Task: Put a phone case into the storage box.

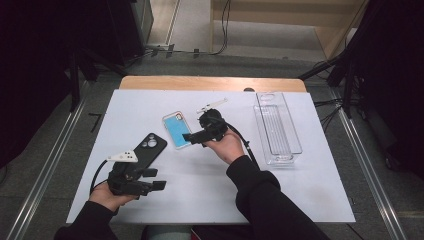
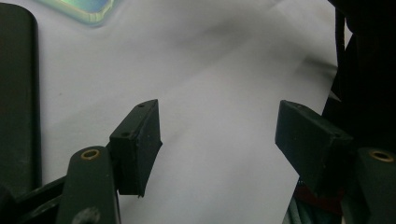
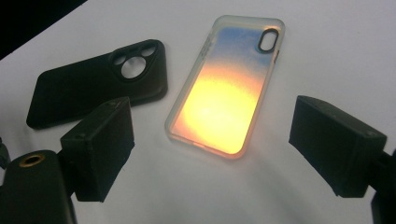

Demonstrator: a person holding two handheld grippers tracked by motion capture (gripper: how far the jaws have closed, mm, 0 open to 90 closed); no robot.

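Both pairs of my jaws stand apart, gripping nothing. My right gripper (image 1: 189,136) hovers over the middle of the white table (image 1: 310,195), its jaws pointing left toward the clear case (image 1: 175,129). In the right gripper view the jaws spread wide with bare table between them, and the clear case lies just beyond, its inside glowing orange and blue, its camera cutout at the far end. In the high view that same case looks blue and lies flat, its long side running near to far, just left of my right jaws and not touching them.

My left gripper (image 1: 155,179) sits at the near left, jaws pointing right, resting low over the table. Its left gripper view shows the two pads (image 2: 140,144) well apart with only white surface between them.

A black case (image 1: 148,148) lies just beyond my left gripper, slanting from near left to far right, with its round camera opening at the far end. It lies near the clear case, left of it, the two not touching. In the left gripper view its dark edge runs along the left side.

At the far right a clear bin (image 1: 276,127) stands, well apart from both cases
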